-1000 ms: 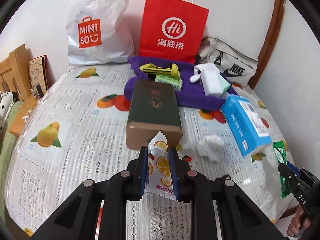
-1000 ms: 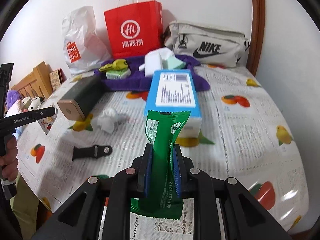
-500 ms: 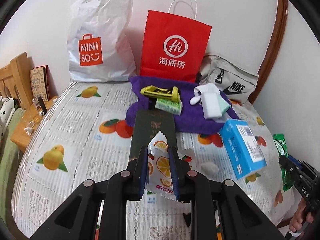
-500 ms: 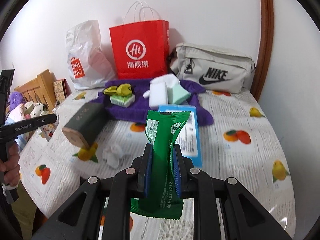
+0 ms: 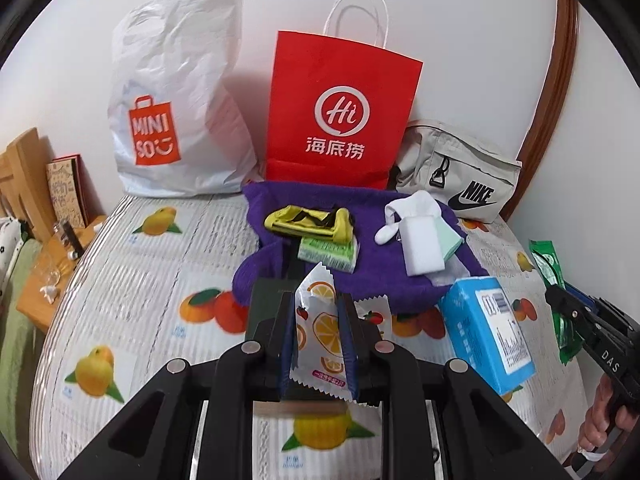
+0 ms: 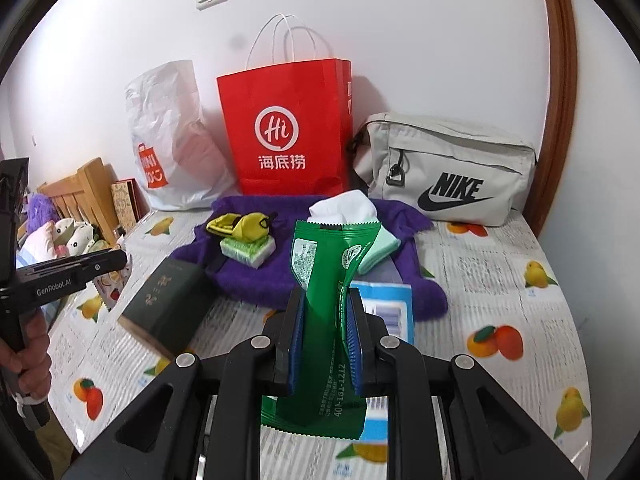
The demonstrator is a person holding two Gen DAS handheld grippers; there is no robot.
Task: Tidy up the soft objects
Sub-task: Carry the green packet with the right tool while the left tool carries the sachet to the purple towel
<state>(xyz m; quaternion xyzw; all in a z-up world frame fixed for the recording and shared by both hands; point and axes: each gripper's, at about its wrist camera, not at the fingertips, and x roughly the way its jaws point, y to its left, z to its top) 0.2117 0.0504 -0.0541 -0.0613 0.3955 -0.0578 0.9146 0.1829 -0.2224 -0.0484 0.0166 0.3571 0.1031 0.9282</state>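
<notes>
Both grippers are clamping packets: the left gripper [image 5: 318, 332] is pinching a white sachet [image 5: 318, 320] printed with orange slices upright between its blue pads, and the right gripper [image 6: 325, 336] is squeezing a green foil packet [image 6: 326, 300] that is standing up and leaning a little to one side. Behind them, the fruit-patterned tablecloth [image 5: 132, 280] is running out of both views at the bottom, under the black gripper bodies. A red paper bag [image 5: 340, 112], a white plastic bag [image 5: 176, 92] and a beige pouch [image 6: 448, 168] are standing against the wall, and a purple towel [image 5: 368, 276] is lying in front of them, carrying a yellow cloth item [image 5: 308, 222], a green and white sponge [image 5: 326, 254], a white sock [image 5: 404, 216] and a white block [image 5: 422, 246] with a mint pad beneath it. The dark green box [image 6: 168, 300] is mostly hiding behind the left gripper in its own view, and the blue box [image 5: 486, 332] is largely covered by the green packet in the right wrist view. Compared with a second ago, both views are sitting higher and further back, so the bags are showing in full and the crumpled white tissue is no longer visible. Each gripper is pointing slantwise down at the table, with a hand [image 6: 24, 352] wrapping the left handle and fingers [image 5: 604, 420] curling round the right one.
</notes>
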